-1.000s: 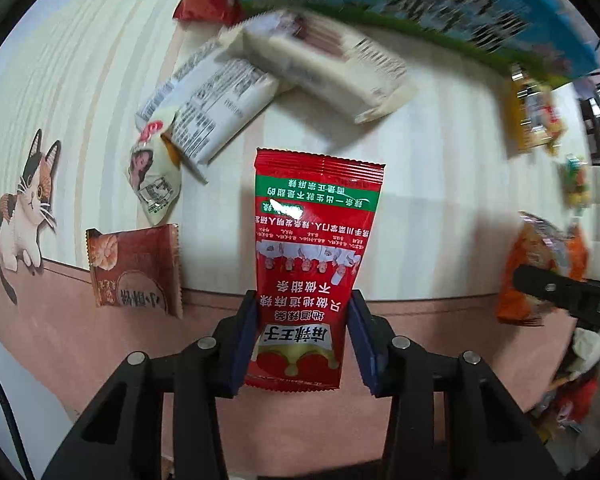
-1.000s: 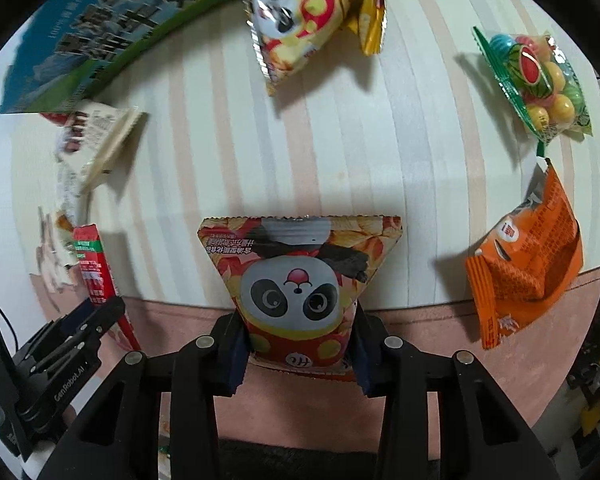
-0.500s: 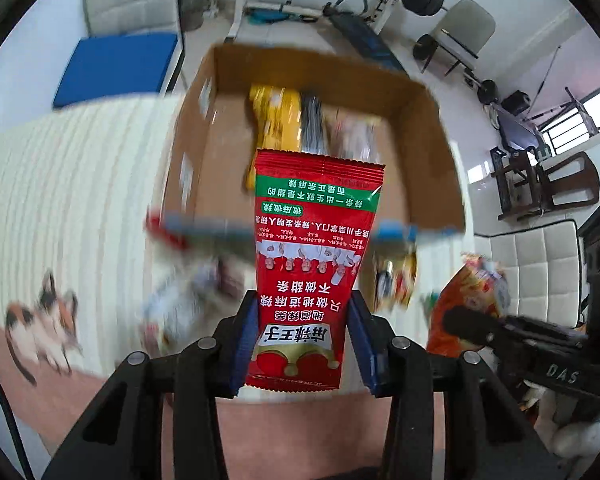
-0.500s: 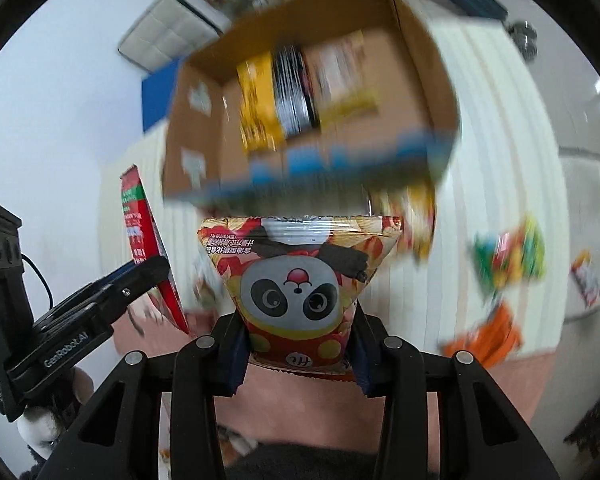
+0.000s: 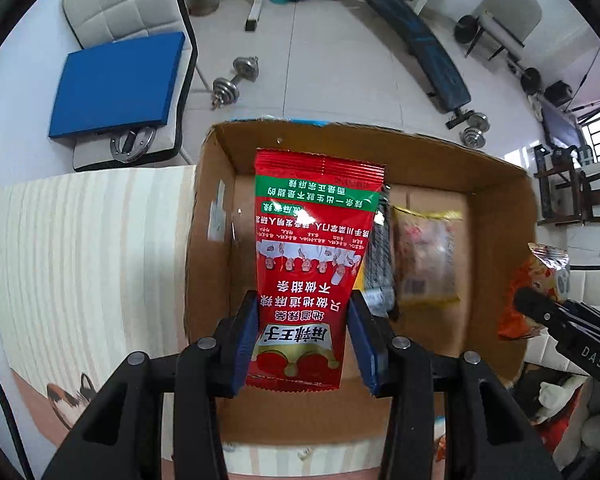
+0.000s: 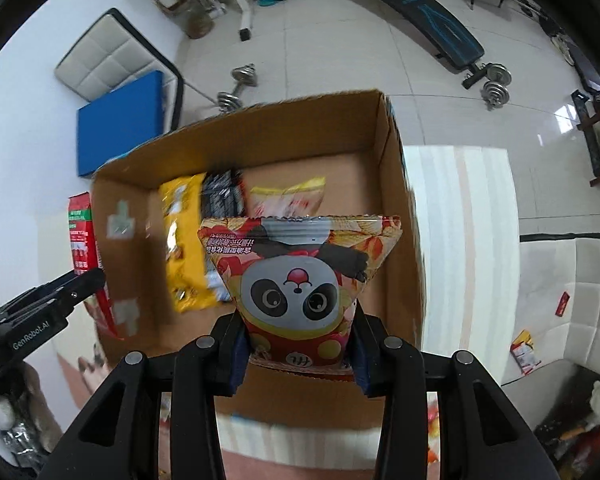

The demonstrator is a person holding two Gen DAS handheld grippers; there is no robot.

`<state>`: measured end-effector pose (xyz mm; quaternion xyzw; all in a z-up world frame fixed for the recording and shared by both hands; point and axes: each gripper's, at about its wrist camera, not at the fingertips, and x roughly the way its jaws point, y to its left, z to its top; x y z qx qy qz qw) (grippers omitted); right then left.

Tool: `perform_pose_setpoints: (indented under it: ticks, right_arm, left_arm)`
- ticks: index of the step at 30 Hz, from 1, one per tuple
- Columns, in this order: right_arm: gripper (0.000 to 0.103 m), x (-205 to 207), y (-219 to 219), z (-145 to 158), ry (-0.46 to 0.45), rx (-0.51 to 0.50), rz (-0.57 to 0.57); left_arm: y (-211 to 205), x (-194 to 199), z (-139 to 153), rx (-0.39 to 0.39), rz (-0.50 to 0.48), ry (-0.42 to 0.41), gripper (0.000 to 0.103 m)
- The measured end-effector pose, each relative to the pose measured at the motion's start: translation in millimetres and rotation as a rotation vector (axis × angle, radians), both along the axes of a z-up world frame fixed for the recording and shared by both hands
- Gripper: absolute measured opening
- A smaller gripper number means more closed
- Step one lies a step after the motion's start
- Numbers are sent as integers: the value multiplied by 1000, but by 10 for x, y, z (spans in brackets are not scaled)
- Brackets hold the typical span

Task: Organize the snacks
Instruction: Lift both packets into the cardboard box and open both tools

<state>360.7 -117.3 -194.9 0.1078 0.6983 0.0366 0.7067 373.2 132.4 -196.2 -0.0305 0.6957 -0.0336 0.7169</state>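
My left gripper [image 5: 306,346] is shut on a red snack packet [image 5: 314,248] with a green band and holds it over the left part of the open cardboard box [image 5: 496,172]. My right gripper [image 6: 298,354] is shut on a panda snack bag [image 6: 300,276] and holds it over the near right part of the same box [image 6: 392,160]. Inside the box lie a yellow packet [image 6: 184,240], a black packet [image 6: 222,196] and a clear yellow-edged packet [image 5: 428,256]. The left gripper with its red packet [image 6: 80,240] shows at the left of the right wrist view.
The box stands on a striped table [image 5: 80,260] with a cat picture [image 5: 72,392] at its near edge. Beyond the table are a chair with a blue cushion [image 5: 116,84], dumbbells [image 5: 232,84] and a weight bench [image 5: 432,56]. A white sofa [image 6: 560,292] stands at the right.
Both grippers have lifted from the table with their snacks and moved forward over the open box, which now fills the middle of both views.
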Motion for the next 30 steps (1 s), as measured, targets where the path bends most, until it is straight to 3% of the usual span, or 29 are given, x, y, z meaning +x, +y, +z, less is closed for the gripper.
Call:
perform_pose_setpoints:
  ticks: [8, 10, 11, 12, 13, 14, 15, 21, 30]
  right_arm:
    - [47, 260, 6, -327, 58, -38, -25]
    - [62, 280, -3, -385, 78, -32, -34]
    - [82, 286, 2, -390, 76, -39, -30]
    - [89, 281, 10, -382, 67, -53, -22]
    - [89, 265, 20, -370, 64, -54, -17]
    - [89, 259, 21, -369, 64, -51, -14]
    - [90, 240, 19, -368, 66, -46, -17]
    - [94, 66, 101, -252, 19, -52, 12]
    - [94, -564, 224, -53, -105, -100, 25]
  left_arm:
    - [-2, 285, -327, 31, -2, 80, 43]
    - [42, 308, -363, 18, 19, 94, 44]
    - [67, 315, -373, 13, 32, 98, 49]
    - [87, 317, -373, 7, 40, 98, 59]
    - [97, 315, -362, 6, 43, 92, 66]
    - [98, 308, -343, 5, 39, 82, 82]
    - [94, 296, -319, 6, 37, 72, 87]
    - [61, 128, -157, -6, 28, 11, 88]
    - [-40, -539, 117, 11, 17, -129, 88]
